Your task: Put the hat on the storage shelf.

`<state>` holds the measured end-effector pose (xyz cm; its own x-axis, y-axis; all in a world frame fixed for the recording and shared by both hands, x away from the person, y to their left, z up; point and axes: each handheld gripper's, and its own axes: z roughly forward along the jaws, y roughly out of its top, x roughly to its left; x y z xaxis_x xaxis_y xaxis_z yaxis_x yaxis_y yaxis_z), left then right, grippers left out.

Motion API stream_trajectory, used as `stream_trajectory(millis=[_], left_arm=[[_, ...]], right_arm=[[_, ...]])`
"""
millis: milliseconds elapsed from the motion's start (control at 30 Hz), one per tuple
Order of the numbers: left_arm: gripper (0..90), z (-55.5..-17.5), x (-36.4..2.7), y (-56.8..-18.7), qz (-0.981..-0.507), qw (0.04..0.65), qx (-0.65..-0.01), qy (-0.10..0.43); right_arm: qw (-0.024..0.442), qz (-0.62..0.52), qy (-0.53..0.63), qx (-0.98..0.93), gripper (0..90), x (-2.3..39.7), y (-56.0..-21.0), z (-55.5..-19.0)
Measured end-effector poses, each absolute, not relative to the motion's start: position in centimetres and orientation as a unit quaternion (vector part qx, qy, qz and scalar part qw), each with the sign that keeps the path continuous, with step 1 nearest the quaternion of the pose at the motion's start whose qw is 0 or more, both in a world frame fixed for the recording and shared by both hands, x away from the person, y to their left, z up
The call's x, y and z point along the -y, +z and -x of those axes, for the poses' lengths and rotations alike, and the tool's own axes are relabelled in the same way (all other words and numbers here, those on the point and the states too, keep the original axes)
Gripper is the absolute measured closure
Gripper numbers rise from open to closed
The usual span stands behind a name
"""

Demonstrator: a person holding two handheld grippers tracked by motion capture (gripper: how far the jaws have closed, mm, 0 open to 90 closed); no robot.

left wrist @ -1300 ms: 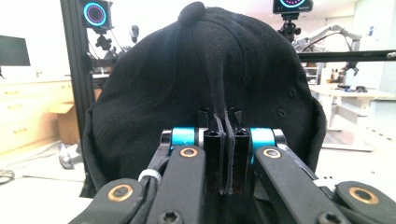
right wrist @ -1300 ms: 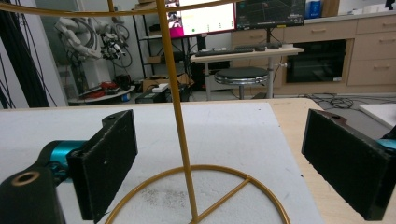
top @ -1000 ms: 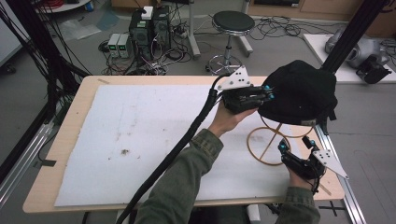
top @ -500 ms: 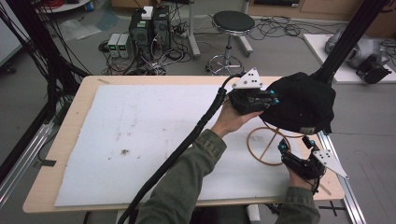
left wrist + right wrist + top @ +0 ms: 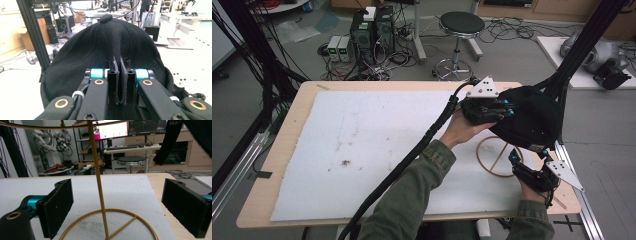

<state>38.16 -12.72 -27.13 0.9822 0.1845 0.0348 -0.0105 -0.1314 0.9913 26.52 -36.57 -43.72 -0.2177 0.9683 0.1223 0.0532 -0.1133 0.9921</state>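
High view: the black fabric cap (image 5: 529,122) sits on top of the gold wire stand (image 5: 498,157), whose round base ring rests on the white foam sheet (image 5: 362,145) covering the wooden table (image 5: 287,125). The left gripper (image 5: 507,111) meets the cap's near-left side, the left hand (image 5: 462,131) reaching up across the table with the wrist raised. The right gripper (image 5: 514,159) lies low at the table's right edge, just beside the base ring.

Left gripper view: the jaws are pinched on a fold of the cap's (image 5: 112,47) woven cloth and have just begun easing apart; the fold remains between the pads. A button tops the domed crown.

Right gripper view: the jaws stand wide apart, level with the table, flanking the stand's (image 5: 100,182) thin upright rod without contact
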Motion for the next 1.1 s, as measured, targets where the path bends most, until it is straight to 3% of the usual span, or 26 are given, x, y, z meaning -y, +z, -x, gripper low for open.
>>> stream_trajectory(millis=[300, 500, 700, 1100], left_arm=[[72.8, -38.4, 12.4, -28.0, -0.743, 0.662, -0.073, 0.065], [44.9, -38.7, 11.6, -29.3, -0.714, 0.688, -0.108, 0.069], [30.3, -38.6, 10.4, -29.4, -0.687, 0.712, -0.119, 0.091], [24.6, -37.5, 7.4, -28.9, -0.680, 0.706, -0.134, 0.141]], right_arm=[[0.403, -0.481, 0.568, -0.533, 9.6, 36.8, -43.7, -26.2], [0.402, -0.481, 0.569, -0.532, 9.6, 36.8, -43.7, -26.1], [0.400, -0.484, 0.569, -0.531, 9.6, 36.8, -43.7, -26.0], [0.407, -0.486, 0.561, -0.533, 9.6, 36.6, -43.7, -26.0]])
